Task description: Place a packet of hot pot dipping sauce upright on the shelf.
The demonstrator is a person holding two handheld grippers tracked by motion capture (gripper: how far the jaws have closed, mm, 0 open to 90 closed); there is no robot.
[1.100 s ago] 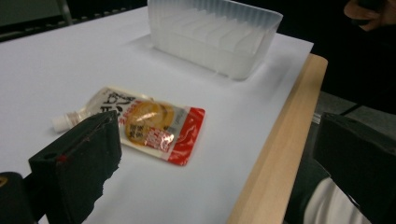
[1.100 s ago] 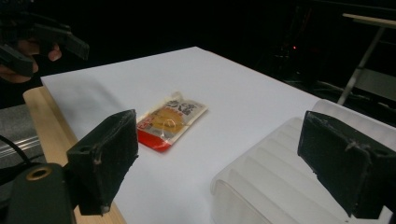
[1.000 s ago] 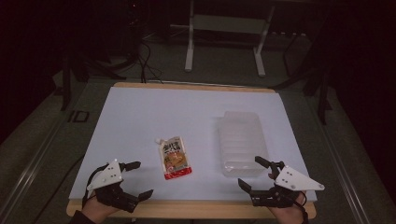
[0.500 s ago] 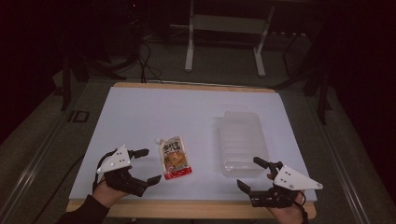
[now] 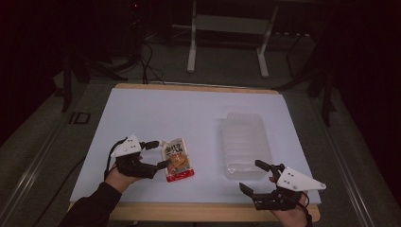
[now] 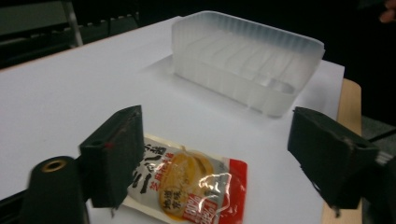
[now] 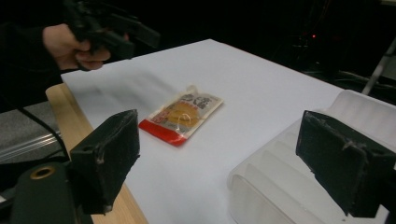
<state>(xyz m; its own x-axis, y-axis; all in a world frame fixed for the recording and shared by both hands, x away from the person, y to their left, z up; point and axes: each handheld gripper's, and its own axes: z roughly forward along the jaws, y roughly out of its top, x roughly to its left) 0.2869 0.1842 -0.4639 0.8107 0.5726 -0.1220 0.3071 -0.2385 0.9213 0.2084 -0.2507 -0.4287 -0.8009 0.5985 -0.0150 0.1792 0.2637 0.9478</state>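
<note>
A snack packet, orange and red with printed writing, lies flat on the white sheet. My left gripper sits right at the packet's left edge, and its jaws have just been closing. In the left gripper view the packet lies low between the jaws, close to the left one, and the pads do not press it; the left gripper is open. A clear ribbed plastic tray stands to the right. My right gripper rests open at the tray's near end, holding nothing.
The wooden table edge runs just behind both hands. In the right gripper view the tray is close by on the right, the packet farther off, and the other hand's gripper beyond it. A dark floor and a metal stand lie past the table.
My left gripper has slid right along the table's front up to the packet's left edge, and its jaws stand narrower. The right gripper, packet and tray have stayed put.
</note>
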